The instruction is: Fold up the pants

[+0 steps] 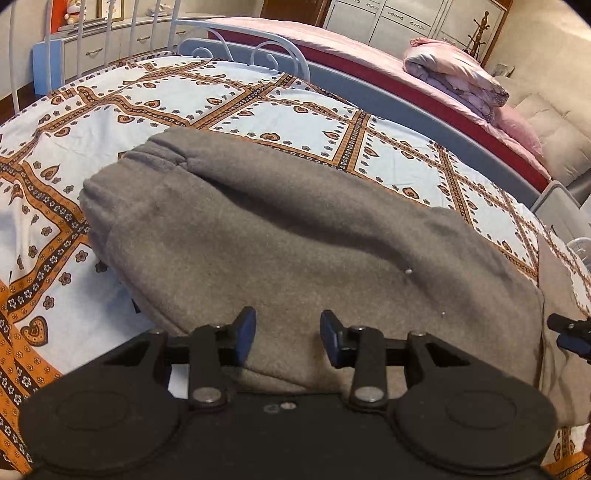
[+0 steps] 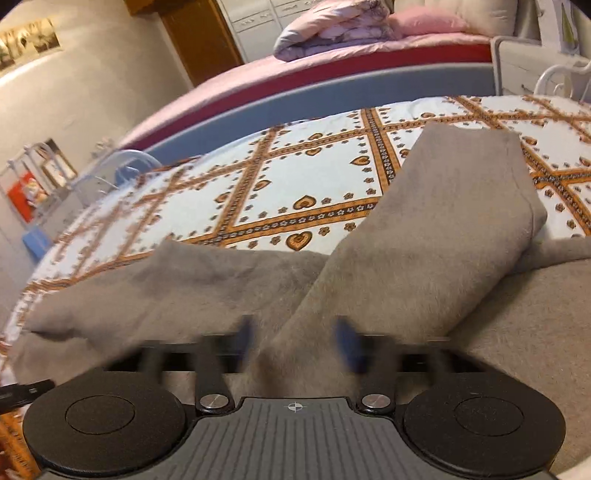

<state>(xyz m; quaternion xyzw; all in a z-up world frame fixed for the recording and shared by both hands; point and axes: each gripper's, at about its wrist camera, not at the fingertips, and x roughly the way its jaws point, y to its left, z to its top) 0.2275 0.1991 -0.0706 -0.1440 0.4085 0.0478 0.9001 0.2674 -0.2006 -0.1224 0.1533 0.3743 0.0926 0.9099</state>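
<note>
Grey fleece pants (image 1: 280, 229) lie on a bed with a blue sheet patterned in orange bands and hearts (image 1: 258, 107). In the left wrist view the elastic waistband (image 1: 155, 155) is at the far left and the cloth is doubled over. My left gripper (image 1: 288, 332) is open and empty just above the near edge of the pants. In the right wrist view a pant leg (image 2: 443, 206) runs away to the right over the other cloth. My right gripper (image 2: 295, 343) is open over the pants, blurred by motion. Its tip shows in the left wrist view (image 1: 570, 334) at the right edge.
A white metal bed frame (image 1: 207, 40) stands at the far end. Beyond a grey rail (image 1: 388, 92) is a second bed with a pink cover and a folded quilt (image 1: 450, 74). White cabinets (image 1: 406, 18) line the back wall.
</note>
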